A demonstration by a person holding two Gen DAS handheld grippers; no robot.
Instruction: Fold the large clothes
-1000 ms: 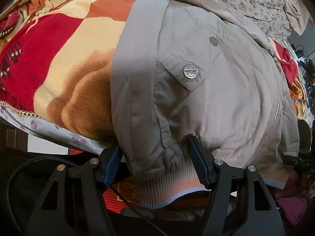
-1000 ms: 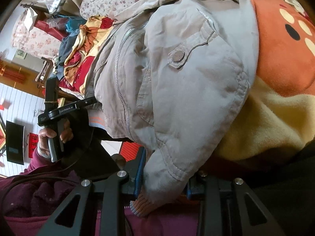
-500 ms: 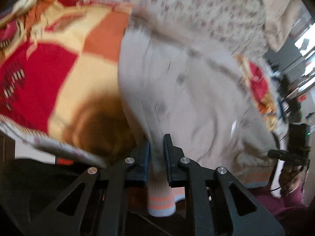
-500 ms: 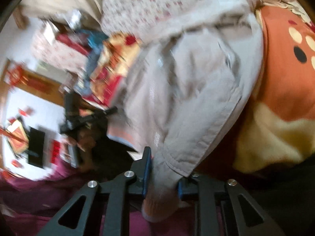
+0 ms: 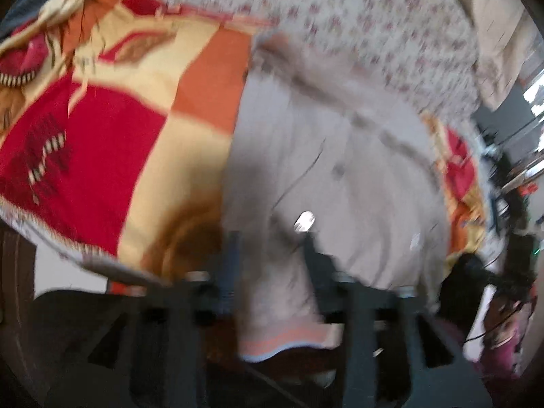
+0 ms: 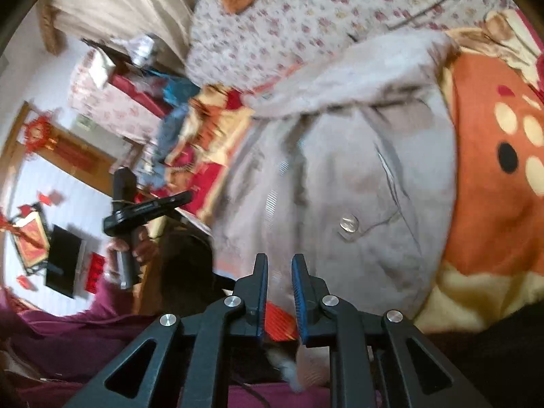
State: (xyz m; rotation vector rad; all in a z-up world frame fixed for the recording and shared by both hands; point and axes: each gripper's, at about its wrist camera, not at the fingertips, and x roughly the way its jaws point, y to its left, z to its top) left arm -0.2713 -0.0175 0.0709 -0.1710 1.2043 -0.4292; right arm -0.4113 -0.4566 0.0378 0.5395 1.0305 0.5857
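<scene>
- A bed fills both views, covered by a red, orange and cream blanket with a floral sheet toward its far edge; beyond the bed's side, in the right wrist view, is a cluttered room with red wall decorations.
- A grey-beige jacket lies on the blanket, its body spread across the bed's middle and its lower part hanging over the near edge.
- A shiny snap button sits on a pocket flap on the jacket's front.
- The left gripper has its fingers moving apart; the jacket's striped ribbed cuff hangs between them. The picture is blurred, so contact is hard to judge, but the fingers look to stand clear of the cloth.
- The right gripper has its fingers drawn close with a narrow gap; nothing shows between the tips, with jacket cloth beyond them.
- A hand in a maroon sleeve holds the left gripper's handle off the bed's side.
</scene>
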